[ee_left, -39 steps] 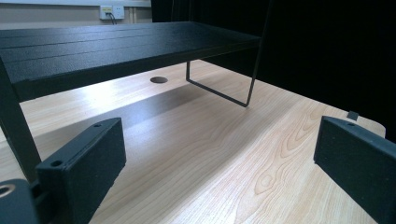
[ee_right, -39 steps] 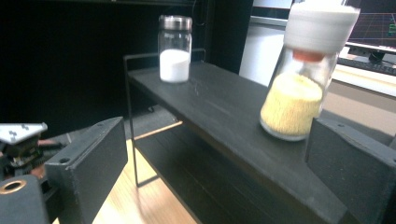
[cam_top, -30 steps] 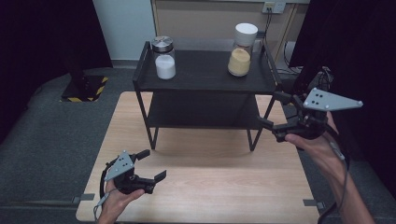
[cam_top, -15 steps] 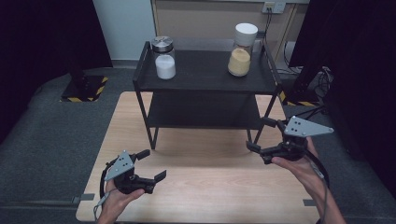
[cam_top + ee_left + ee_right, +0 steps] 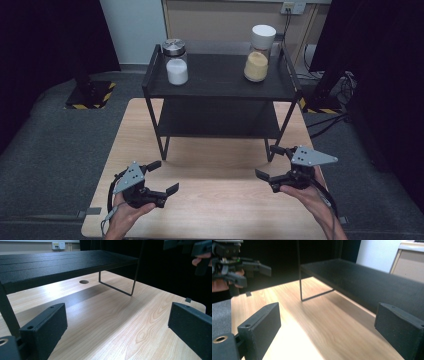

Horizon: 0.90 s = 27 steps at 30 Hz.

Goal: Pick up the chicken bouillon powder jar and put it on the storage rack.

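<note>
high view, lower left of frame: left gripper [image 5: 161, 176] held low over the near part of the wooden table [image 5: 220, 200], jaws spread wide, nothing between them; grey plate on top, cable looping back past the hand [image 5: 127, 212]. in the left gripper view the two black jaws stand far apart at the bottom corners with bare wood between. centre of frame: black two-tier shelf rack [image 5: 220, 90] standing on the far half of the table. upper left on its top shelf, a glass jar with a metal lid [image 5: 176, 62], white powder inside. upper right on the same shelf, a jar with a white lid [image 5: 259, 52], yellowish powder inside; the two jars well apart. lower right of frame: right gripper [image 5: 272, 162] just beside the rack's near right leg, jaws wide open and empty, hand [image 5: 305, 192] beneath it.
</note>
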Each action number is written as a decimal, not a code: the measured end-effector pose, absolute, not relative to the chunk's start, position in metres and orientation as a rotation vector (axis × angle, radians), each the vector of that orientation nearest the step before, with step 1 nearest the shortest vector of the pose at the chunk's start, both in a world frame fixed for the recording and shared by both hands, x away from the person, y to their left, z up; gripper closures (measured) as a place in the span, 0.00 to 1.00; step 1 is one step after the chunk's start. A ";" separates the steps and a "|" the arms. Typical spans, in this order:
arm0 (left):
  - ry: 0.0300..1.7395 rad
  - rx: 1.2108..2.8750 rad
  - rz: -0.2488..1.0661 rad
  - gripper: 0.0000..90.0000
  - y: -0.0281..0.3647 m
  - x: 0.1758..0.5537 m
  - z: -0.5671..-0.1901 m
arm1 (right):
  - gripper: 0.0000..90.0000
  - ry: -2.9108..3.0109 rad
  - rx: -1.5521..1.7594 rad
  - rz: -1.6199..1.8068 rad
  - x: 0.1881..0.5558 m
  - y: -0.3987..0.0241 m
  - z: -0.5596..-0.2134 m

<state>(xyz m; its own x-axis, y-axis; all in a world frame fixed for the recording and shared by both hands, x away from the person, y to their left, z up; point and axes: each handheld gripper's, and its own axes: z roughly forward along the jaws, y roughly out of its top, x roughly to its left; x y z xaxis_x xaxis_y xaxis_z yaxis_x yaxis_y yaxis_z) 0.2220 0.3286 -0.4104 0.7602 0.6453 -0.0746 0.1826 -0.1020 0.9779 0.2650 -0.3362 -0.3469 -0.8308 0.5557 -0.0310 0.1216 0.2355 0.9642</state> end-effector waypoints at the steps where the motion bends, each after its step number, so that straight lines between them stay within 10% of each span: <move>1: 0.668 1.660 0.443 0.01 0.329 0.222 -0.411 | 0.08 2.150 0.619 1.612 0.264 -0.336 -0.350; 27: 0.662 1.668 0.465 0.01 0.326 0.221 -0.410 | 0.05 2.097 0.680 1.625 0.242 -0.335 -0.403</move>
<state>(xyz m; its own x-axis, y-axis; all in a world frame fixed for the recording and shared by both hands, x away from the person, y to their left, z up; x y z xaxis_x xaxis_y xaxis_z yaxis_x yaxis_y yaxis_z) 0.2211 0.3262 -0.4096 0.7561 0.6522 -0.0541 0.1704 -0.1165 0.9785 0.2423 -0.3354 -0.4032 -0.8017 0.5975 -0.0167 0.1329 0.2054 0.9696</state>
